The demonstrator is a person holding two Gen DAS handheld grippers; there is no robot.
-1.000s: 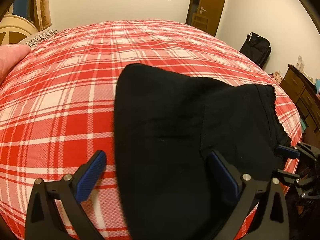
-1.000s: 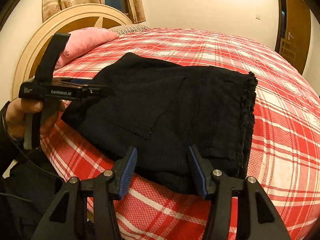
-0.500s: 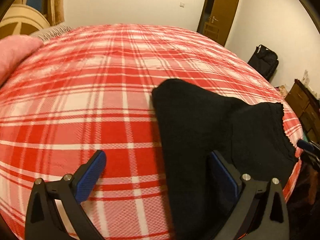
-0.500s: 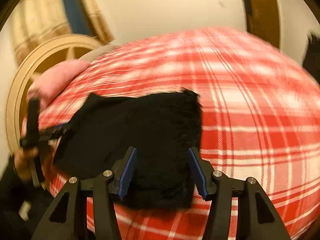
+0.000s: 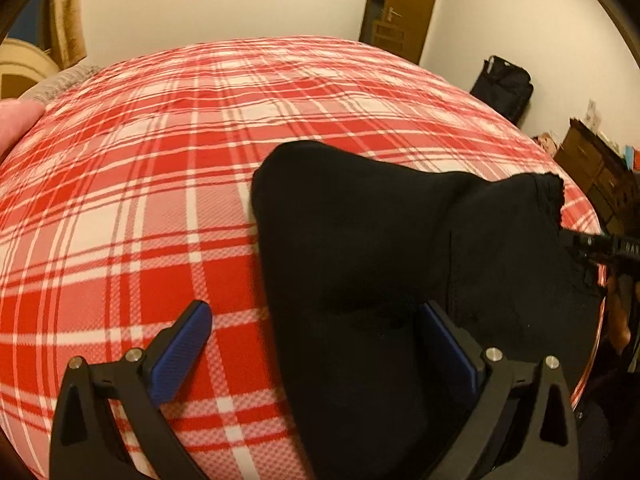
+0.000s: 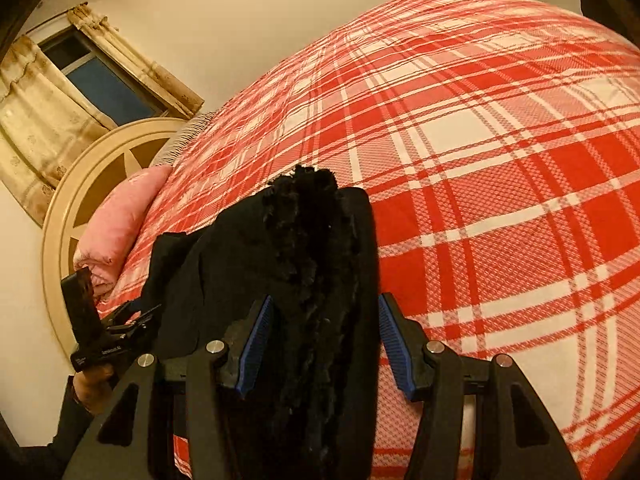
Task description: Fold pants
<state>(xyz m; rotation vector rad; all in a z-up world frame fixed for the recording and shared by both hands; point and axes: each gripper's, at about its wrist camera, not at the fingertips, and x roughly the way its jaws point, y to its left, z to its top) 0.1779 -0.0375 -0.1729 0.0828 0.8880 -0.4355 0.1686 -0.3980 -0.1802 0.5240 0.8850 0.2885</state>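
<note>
**Operator:** Where are the pants (image 5: 400, 264) located?

**Technician:** On the red plaid bed (image 5: 168, 184), near its front edge. They lie as a folded black bundle, and the ragged waistband end (image 6: 308, 216) stands between the jaws of the right gripper (image 6: 320, 344).

**Operator:** State of the grippers?

**Technician:** Left gripper (image 5: 320, 344): jaws spread wide, with the cloth's left edge lying between them and one pad over bare bedspread; nothing is clamped. Right gripper: jaws part open astride the bundle. Whether the pads press the cloth cannot be determined.

**Operator:** Handling properties?

**Technician:** Judged soft, limp and thick, likely fleece. It will sag and slide where it is not supported. It is not fragile.

**Operator:** Recommended grip points?

**Technician:** Clamp all layers together at the waistband end and at the opposite folded edge (image 5: 280, 168). Keep the cloth taut between the two grippers.
</note>
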